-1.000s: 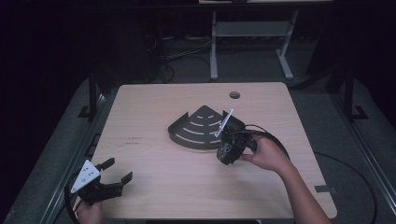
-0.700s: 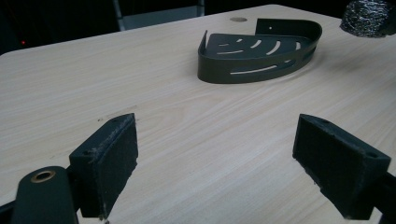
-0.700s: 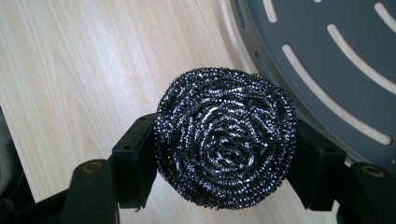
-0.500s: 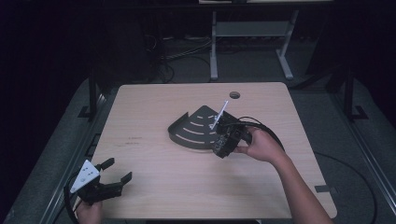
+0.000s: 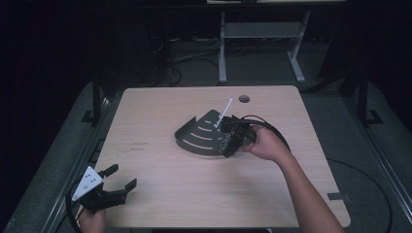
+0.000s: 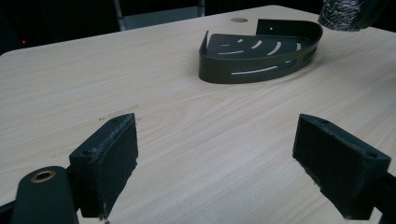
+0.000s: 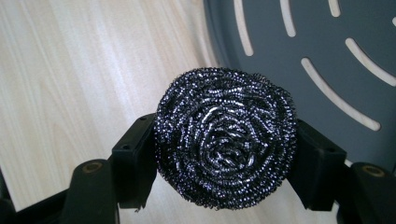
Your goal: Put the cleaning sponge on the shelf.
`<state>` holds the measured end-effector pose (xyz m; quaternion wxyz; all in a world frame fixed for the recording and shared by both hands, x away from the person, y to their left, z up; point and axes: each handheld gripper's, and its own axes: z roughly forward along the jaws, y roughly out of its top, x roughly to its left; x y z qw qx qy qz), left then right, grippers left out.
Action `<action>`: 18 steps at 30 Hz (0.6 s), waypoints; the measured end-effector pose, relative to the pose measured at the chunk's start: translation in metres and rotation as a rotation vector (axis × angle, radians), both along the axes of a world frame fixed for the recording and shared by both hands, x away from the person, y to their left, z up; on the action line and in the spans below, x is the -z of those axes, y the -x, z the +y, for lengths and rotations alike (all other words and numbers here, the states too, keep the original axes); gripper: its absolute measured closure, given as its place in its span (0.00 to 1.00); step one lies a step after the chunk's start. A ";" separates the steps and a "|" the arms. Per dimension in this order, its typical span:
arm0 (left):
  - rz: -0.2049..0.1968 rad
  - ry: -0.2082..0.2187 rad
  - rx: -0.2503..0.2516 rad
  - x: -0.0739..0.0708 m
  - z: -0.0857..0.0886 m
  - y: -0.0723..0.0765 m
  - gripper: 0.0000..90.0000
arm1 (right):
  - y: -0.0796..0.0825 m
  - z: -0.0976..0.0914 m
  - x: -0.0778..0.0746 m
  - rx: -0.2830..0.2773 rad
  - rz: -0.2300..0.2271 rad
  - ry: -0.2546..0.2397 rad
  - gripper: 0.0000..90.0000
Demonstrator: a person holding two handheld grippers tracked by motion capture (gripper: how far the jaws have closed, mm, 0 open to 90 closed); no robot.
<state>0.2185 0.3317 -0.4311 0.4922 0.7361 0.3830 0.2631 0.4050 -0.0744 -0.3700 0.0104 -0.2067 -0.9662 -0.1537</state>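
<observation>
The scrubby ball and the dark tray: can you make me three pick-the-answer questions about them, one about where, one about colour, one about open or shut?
1. Where is the scourer?
A. flat on the table
B. between the right gripper's jaws
C. on the floor

2. What colour is the tray?
A. white
B. red
C. dark grey

3. How is the left gripper?
A. open, holding nothing
B. shut on the scourer
C. shut on the tray

Answers:
1. B: in the right gripper view the black jaws press on both sides of the scourer, held by the right gripper at the tray's edge.
2. C: the slotted tray looks dark grey against the pale wooden table.
3. A: in the left gripper view the jaws stand wide apart with only bare table between them.
</observation>
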 end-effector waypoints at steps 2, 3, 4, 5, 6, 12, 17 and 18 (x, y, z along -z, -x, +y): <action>-0.001 -0.005 -0.003 0.000 -0.001 0.000 0.15 | -0.006 0.003 0.001 0.007 0.003 -0.005 0.36; -0.001 -0.005 -0.003 0.000 -0.001 0.000 0.15 | -0.006 0.003 0.001 0.007 0.003 -0.005 0.36; -0.002 -0.003 -0.001 0.000 -0.001 0.000 0.15 | -0.007 0.004 0.001 0.008 0.005 -0.006 0.36; 0.000 -0.004 -0.001 0.000 -0.001 0.000 0.15 | -0.009 0.005 0.002 0.011 0.006 -0.007 0.36; 0.000 -0.005 -0.001 0.000 0.000 0.000 0.15 | -0.013 0.007 0.002 0.012 0.004 -0.002 0.36; 0.001 0.002 -0.004 0.000 0.001 0.000 0.15 | -0.021 0.009 0.002 0.024 0.016 -0.021 0.36; -0.002 -0.004 -0.002 0.000 0.000 0.000 0.15 | -0.029 0.014 0.003 0.030 0.028 -0.019 0.36; 0.000 -0.007 -0.002 0.000 0.000 0.000 0.15 | -0.032 0.017 0.005 0.024 0.028 -0.002 0.36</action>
